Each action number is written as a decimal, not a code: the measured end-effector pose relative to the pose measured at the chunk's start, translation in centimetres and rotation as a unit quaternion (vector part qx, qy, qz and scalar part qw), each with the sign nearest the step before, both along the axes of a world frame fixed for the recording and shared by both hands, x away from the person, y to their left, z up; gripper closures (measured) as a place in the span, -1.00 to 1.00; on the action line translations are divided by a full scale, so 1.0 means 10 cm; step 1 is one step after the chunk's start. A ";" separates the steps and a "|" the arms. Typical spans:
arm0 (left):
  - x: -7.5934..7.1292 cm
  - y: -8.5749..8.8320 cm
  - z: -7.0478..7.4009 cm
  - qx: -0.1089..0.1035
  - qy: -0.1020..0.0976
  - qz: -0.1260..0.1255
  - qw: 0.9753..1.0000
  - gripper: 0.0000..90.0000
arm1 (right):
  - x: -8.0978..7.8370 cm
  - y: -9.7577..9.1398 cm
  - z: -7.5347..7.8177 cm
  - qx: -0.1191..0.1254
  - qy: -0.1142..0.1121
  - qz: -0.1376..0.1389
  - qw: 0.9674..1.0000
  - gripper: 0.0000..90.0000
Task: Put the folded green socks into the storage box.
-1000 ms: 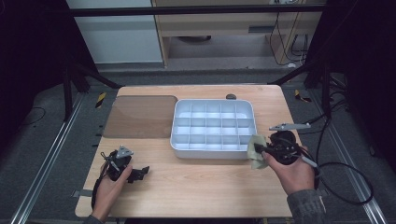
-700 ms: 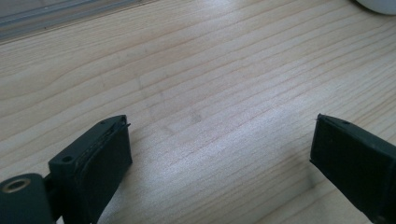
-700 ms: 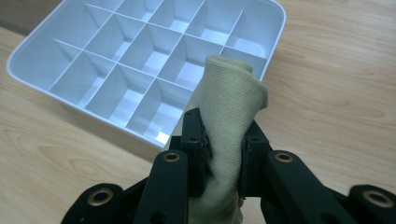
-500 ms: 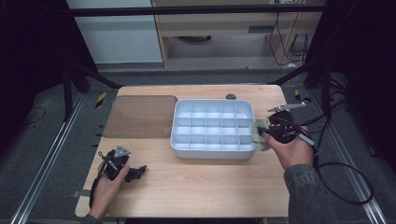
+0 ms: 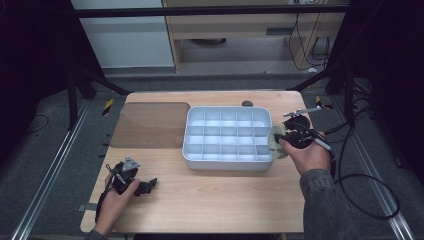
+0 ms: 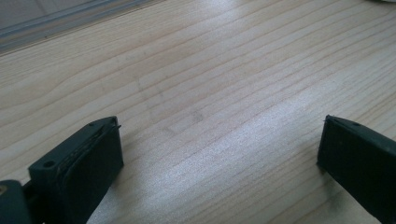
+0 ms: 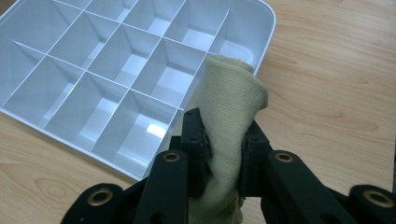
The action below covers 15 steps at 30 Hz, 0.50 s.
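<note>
**Colours on the table**

The folded cloth (image 7: 231, 100) is pale olive-beige with a fine ribbed knit. The compartment tray (image 5: 197, 150) is white with a bluish cast. The table (image 5: 225, 195) is light wood with a streaked grain. The mat (image 5: 150, 125) is translucent brown. Both the right gripper (image 7: 224, 154) and the left gripper (image 6: 219, 154) have black jaws.

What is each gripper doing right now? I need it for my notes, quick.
Left gripper: open, nothing between its jaws, over bare table.
Right gripper: closed on a folded beige cloth beside the white tray.
</note>
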<state>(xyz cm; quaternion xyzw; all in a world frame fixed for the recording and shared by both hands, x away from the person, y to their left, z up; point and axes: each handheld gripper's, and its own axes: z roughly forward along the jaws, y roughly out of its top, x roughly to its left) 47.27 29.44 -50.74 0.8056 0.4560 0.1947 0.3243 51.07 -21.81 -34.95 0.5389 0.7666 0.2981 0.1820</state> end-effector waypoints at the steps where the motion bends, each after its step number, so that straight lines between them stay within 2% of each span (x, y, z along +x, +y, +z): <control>1: 0.00 0.00 0.00 0.000 0.000 0.000 1.000 -1.00 | 0.01 0.00 -0.01 -0.001 0.000 -0.002 1.000 0.70; 15: -0.01 0.00 -0.01 -0.001 -0.002 0.001 1.000 -1.00 | 0.08 0.05 -0.05 -0.005 0.008 -0.005 1.000 0.70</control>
